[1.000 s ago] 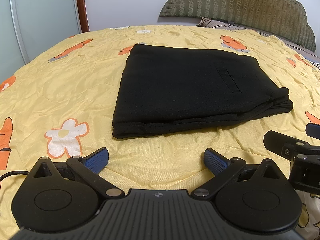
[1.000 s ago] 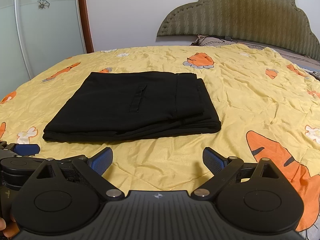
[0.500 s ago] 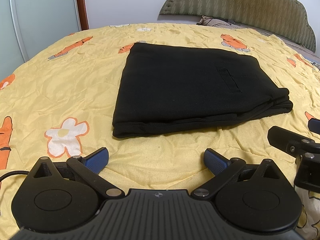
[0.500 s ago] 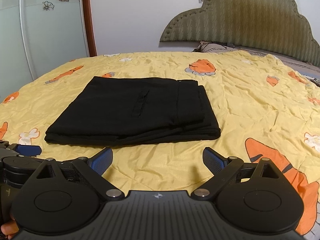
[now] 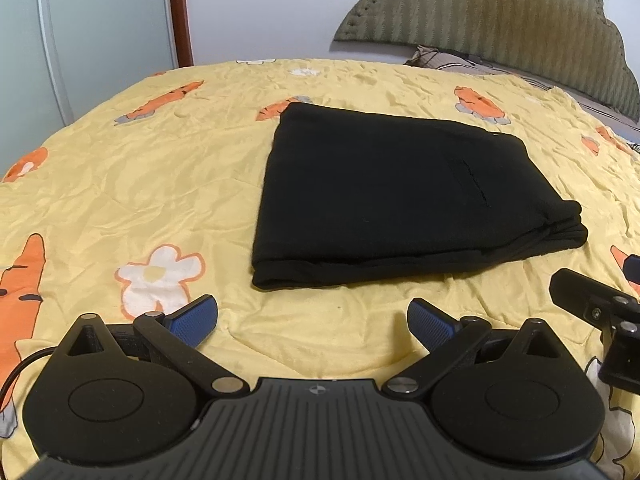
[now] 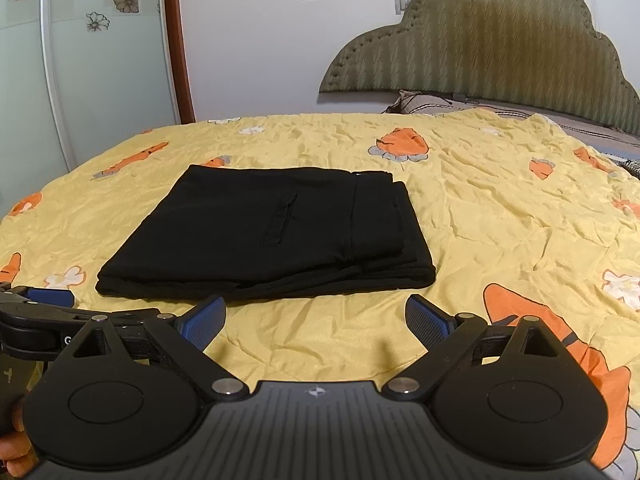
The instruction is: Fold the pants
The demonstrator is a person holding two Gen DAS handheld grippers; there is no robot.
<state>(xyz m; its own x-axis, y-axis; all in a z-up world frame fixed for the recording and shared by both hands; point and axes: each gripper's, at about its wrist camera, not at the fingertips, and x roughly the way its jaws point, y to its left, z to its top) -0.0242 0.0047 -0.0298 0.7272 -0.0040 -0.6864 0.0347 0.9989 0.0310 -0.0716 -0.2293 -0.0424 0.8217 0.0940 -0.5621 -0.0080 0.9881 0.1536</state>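
Observation:
Black pants (image 5: 392,196) lie folded in a flat rectangle on the yellow bedspread; they also show in the right wrist view (image 6: 272,236). My left gripper (image 5: 314,322) is open and empty, just in front of the pants' near edge. My right gripper (image 6: 316,320) is open and empty, also short of the near edge. The right gripper's body shows at the right edge of the left wrist view (image 5: 592,304); the left gripper's finger shows at the left edge of the right wrist view (image 6: 48,298).
The bedspread (image 6: 500,220) has carrot and flower prints and is wrinkled. A padded green headboard (image 6: 480,48) and a pillow (image 6: 432,104) stand at the far right. A glass wardrobe door (image 6: 100,60) stands at the left.
Both grippers have drawn back and tilted up a little; the pants sit lower and farther in both views. The pants have not moved.

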